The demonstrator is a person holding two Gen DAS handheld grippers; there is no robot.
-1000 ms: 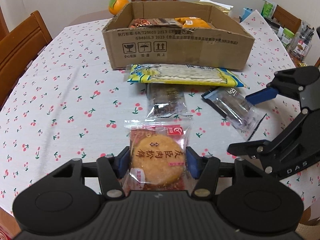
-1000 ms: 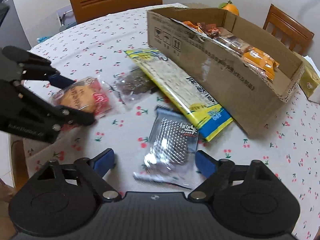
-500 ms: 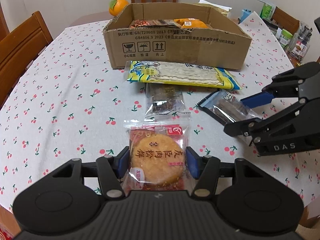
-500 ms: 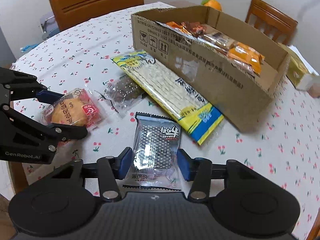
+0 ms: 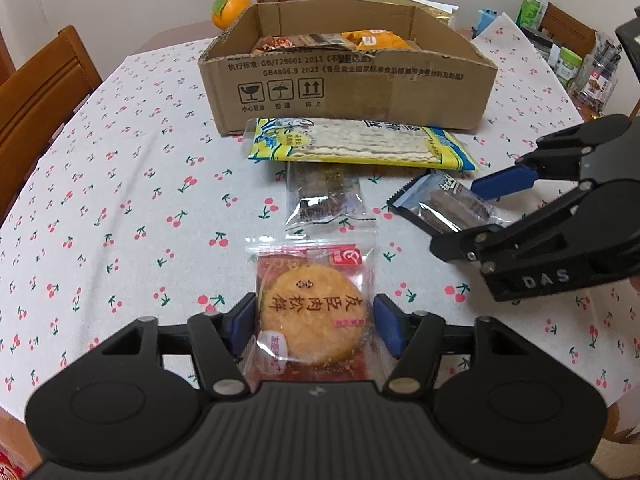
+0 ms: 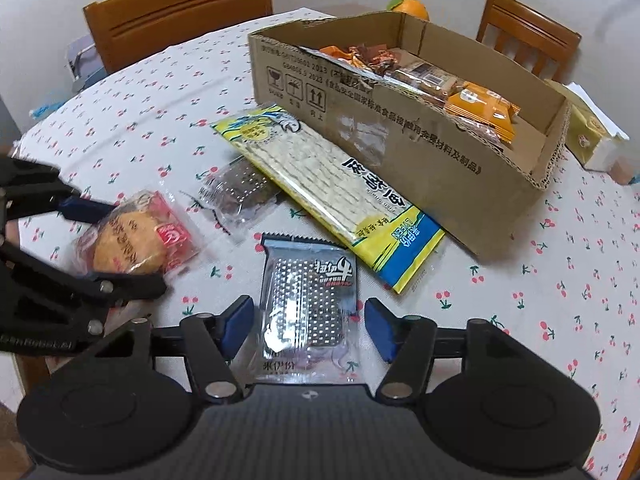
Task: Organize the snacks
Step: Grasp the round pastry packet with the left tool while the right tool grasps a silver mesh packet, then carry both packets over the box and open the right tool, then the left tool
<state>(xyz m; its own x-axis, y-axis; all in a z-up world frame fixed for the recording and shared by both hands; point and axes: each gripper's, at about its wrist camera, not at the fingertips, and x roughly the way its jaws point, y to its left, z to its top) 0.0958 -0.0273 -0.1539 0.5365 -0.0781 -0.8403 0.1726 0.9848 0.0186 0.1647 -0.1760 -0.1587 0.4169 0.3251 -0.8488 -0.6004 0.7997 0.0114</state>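
Observation:
A round golden cake in a red-and-clear wrapper (image 5: 312,312) lies on the cherry-print tablecloth between the pads of my left gripper (image 5: 314,324). Its jaws are opening and stand just off the wrapper's sides. A silver-and-black snack packet (image 6: 308,288) lies flat between the pads of my right gripper (image 6: 308,324). Those jaws are opening too, with a gap on each side. The open cardboard box (image 5: 348,88) stands behind, holding several wrapped snacks. In the left wrist view the right gripper (image 5: 456,218) straddles the silver packet (image 5: 444,204).
A long yellow cracker packet (image 5: 360,144) lies against the box front, and a clear packet with a dark snack (image 5: 324,196) lies before it. An orange (image 5: 230,10) sits behind the box. Wooden chairs ring the table, and small jars and boxes (image 5: 568,64) crowd the far right.
The right gripper came down over the silver packet with wide jaws, closed on it, then parted again. The left gripper's jaws widened slightly around the cake packet; that hand stayed put.

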